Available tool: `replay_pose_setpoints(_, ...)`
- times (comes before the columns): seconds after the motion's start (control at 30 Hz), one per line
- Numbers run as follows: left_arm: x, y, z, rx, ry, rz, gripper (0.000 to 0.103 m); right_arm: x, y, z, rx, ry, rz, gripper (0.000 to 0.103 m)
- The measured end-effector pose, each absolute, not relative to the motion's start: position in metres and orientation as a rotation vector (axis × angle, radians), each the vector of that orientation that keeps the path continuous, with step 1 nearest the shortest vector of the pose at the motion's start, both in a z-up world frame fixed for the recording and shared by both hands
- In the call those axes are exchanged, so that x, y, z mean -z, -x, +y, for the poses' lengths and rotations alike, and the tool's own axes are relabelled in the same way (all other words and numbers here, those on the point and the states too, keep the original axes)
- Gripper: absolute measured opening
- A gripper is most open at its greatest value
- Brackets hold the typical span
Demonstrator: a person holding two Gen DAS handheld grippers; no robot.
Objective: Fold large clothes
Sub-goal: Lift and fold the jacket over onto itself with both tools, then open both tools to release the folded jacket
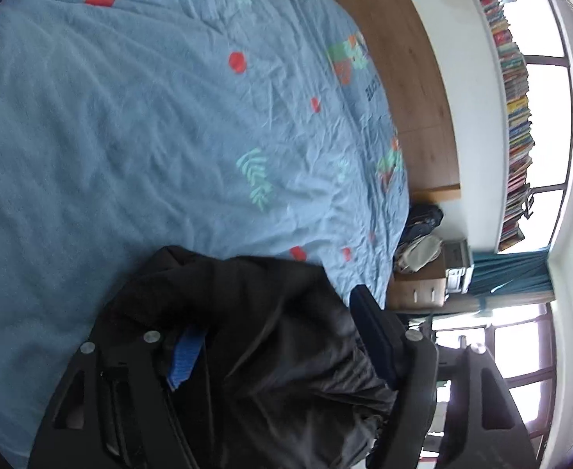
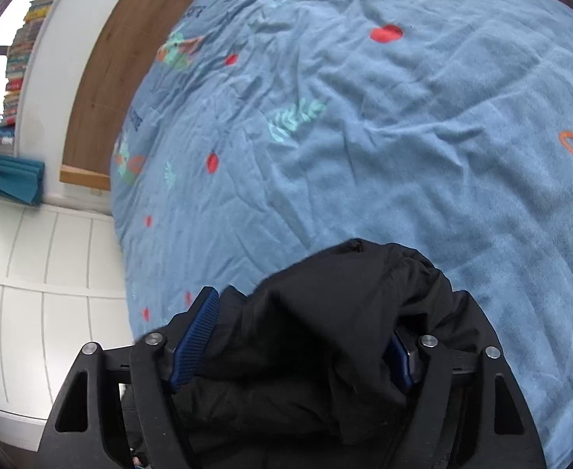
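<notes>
A black jacket (image 1: 270, 383) lies bunched on the near part of a bed covered by a blue printed sheet (image 1: 130, 117). In the left wrist view my left gripper (image 1: 274, 312) stands open, its blue pads (image 1: 184, 355) wide apart with loose black fabric lying between them. The right wrist view shows the same jacket (image 2: 337, 285) heaped on the sheet (image 2: 384, 156). My right gripper (image 2: 302, 312) is open too; fabric fills the gap, hides most of the right pad and drapes over that finger. The left pad (image 2: 196, 336) stands free of the cloth.
A wooden headboard (image 1: 403, 78) runs along the far side of the bed. Beyond it are a shelf of books (image 1: 516, 117), a window and a teal curtain (image 1: 509, 273). A nightstand (image 1: 419, 293) carries piled clothes. White panelled doors (image 2: 32, 273) stand beside the bed.
</notes>
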State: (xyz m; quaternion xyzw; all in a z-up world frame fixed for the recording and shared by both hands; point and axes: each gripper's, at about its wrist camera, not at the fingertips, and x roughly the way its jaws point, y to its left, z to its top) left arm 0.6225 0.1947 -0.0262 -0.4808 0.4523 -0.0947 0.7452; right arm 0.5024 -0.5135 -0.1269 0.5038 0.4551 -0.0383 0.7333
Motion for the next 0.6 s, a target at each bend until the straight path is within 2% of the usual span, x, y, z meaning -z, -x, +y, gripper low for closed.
replay_pose_setpoints(0.27, -0.041, -0.606, 0.189, 0.145, 0.773, 0.940, 0.072, 0.077, -0.491, -0.529, 0.071, -1.021, 0.910, 0.081)
replay_pose_setpoints(0.4, -0.058, -0.594, 0.146, 0.150, 0.564, 0.959, 0.072, 0.048, -0.487, -0.505, 0.005, -0.837, 0.922, 0.081)
replay_pose_setpoints(0.6, -0.051, -0.573, 0.058, 0.269, 0.401, 1.004, 0.072, 0.024, -0.476, -0.426, -0.135, -0.523, 0.959, 0.081)
